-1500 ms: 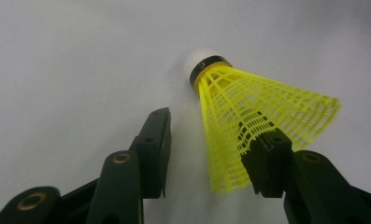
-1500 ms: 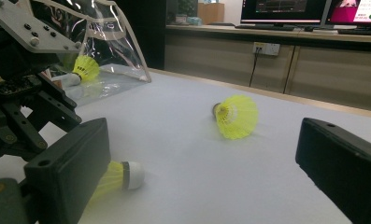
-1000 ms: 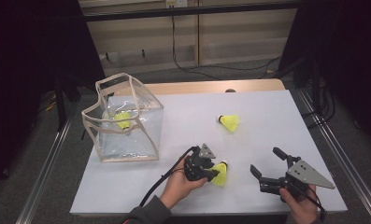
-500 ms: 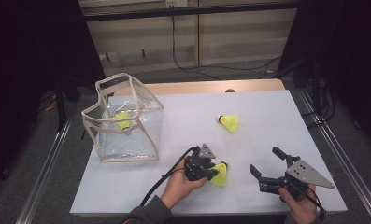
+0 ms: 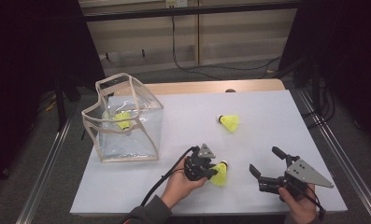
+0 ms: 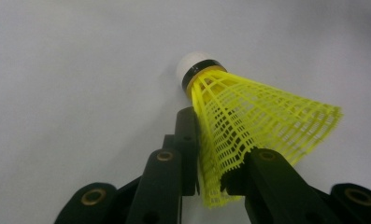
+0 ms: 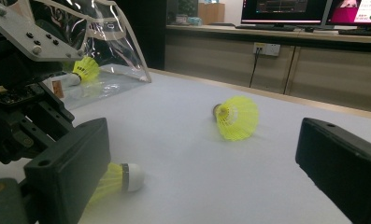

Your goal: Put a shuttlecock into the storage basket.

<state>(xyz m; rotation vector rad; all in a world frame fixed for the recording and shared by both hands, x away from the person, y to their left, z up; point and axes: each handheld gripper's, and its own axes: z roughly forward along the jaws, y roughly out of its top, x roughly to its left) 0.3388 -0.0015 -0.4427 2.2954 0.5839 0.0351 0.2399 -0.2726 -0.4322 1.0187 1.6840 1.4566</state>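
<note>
The left gripper was clamped on the mesh skirt of a yellow shuttlecock, which lay on the white table near its front edge, cork pointing away. Just to its right, the right gripper hovered with jaws wide apart, holding nothing. A second shuttlecock lay farther back, and a third sat inside the clear plastic bag at left.

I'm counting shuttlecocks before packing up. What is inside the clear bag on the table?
Inside the clear bag lies one yellow shuttlecock, visible through the plastic; the right gripper view shows it too. The bag's folds and glare blur its far corners, so anything small there cannot be ruled out.
</note>
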